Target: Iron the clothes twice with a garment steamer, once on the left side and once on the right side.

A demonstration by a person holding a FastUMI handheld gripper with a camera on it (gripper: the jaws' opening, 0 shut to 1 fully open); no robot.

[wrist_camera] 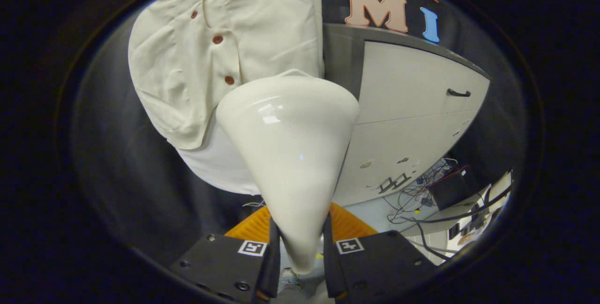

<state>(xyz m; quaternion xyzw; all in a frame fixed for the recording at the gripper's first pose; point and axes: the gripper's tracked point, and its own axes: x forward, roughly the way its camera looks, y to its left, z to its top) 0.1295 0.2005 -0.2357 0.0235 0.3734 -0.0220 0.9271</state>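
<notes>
My gripper [300,243] is shut on the narrow handle of a white garment steamer [290,149]. The steamer widens away from the fingers into a broad head. That head lies against a cream shirt [215,51] with brown buttons, which hangs just beyond it. The head meets the shirt near its lower hem, to the right of the button row. A white under-layer [215,168] shows below the shirt's hem. The steamer's face is hidden against the fabric.
A white cabinet [412,121] with a dark handle stands right of the shirt. Loose cables and a dark box [440,191] lie on the floor beyond it. Dark cloth hangs left of the shirt.
</notes>
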